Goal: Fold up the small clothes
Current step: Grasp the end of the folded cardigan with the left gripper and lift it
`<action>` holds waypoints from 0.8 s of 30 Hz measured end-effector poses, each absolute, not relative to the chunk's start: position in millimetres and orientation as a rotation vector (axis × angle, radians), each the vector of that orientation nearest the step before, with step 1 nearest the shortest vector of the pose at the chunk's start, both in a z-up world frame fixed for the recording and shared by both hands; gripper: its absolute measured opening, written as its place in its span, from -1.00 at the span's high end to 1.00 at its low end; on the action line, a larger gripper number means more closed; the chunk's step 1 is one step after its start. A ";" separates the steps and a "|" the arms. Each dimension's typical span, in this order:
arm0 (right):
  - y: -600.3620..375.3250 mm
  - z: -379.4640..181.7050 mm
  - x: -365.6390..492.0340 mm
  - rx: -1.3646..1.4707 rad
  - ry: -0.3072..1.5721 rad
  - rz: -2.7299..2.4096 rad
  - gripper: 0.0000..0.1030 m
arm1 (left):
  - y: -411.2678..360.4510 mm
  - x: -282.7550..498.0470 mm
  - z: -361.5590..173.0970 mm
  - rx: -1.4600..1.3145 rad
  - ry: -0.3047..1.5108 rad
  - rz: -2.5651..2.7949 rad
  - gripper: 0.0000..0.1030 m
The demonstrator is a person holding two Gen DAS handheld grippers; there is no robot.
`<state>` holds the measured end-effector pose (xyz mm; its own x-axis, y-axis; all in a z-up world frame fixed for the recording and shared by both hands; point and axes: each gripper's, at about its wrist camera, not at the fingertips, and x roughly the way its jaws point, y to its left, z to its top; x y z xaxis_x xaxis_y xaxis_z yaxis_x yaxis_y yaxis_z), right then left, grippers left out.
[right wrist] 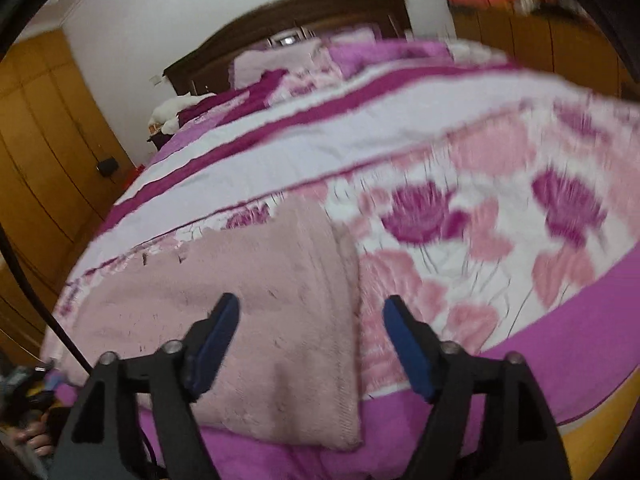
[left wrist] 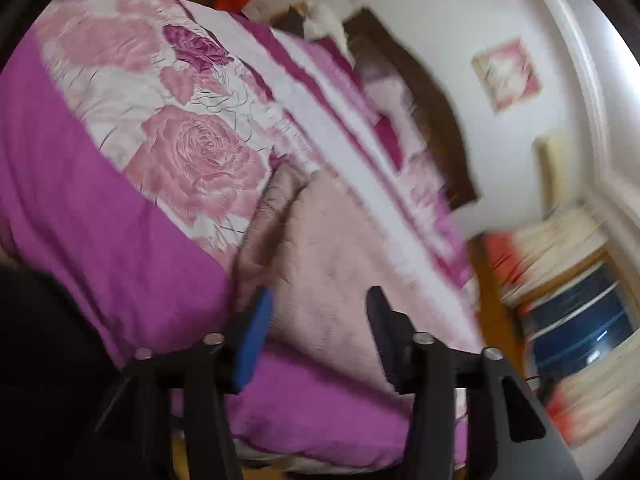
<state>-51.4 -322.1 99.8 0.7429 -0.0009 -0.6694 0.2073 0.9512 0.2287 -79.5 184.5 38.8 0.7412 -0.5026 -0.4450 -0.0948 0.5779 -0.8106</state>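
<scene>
A fuzzy pale pink garment (left wrist: 332,256) lies folded flat on the bed near its foot edge; it also shows in the right wrist view (right wrist: 260,312). My left gripper (left wrist: 320,300) is open and empty, hovering just above the garment's near part. My right gripper (right wrist: 310,308) is open and empty, its fingers either side of the garment's right edge, held above it. Both views are blurred by motion.
The bed carries a rose-print quilt (left wrist: 200,152) with a purple border (left wrist: 80,208), which also shows in the right wrist view (right wrist: 460,200). A dark wooden headboard (right wrist: 304,16) and pillows (right wrist: 272,64) are at the far end. Wooden wardrobes (right wrist: 44,140) stand on the left.
</scene>
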 end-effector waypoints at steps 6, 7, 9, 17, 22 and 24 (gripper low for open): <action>-257.5 122.6 -38.7 0.167 0.692 -0.134 -0.59 | 192.1 -76.5 0.5 -1.127 0.787 -0.270 0.31; -245.0 123.8 -37.4 0.140 0.687 -0.128 -0.60 | 192.4 -72.1 -6.4 -1.161 0.809 -0.300 0.30; -220.6 121.2 -35.2 0.097 0.695 -0.089 -0.61 | 194.1 -61.3 -18.1 -1.189 0.858 -0.318 0.28; -172.7 87.4 -36.5 0.083 0.783 0.018 -0.62 | 208.0 -39.7 -38.4 -1.342 0.833 -0.359 0.28; -168.3 68.3 -29.1 0.129 0.849 0.057 -0.62 | 203.0 -26.6 -27.8 -1.251 0.799 -0.418 0.95; -161.2 64.2 -21.7 0.123 0.883 0.070 -0.62 | 202.5 -28.4 -22.4 -1.223 0.760 -0.447 0.97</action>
<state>-21.7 -161.2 64.2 0.6334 0.1120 -0.7657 -0.0108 0.9907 0.1360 -28.4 202.5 -22.4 0.6793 -0.6792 -0.2779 -0.0875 0.3011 -0.9496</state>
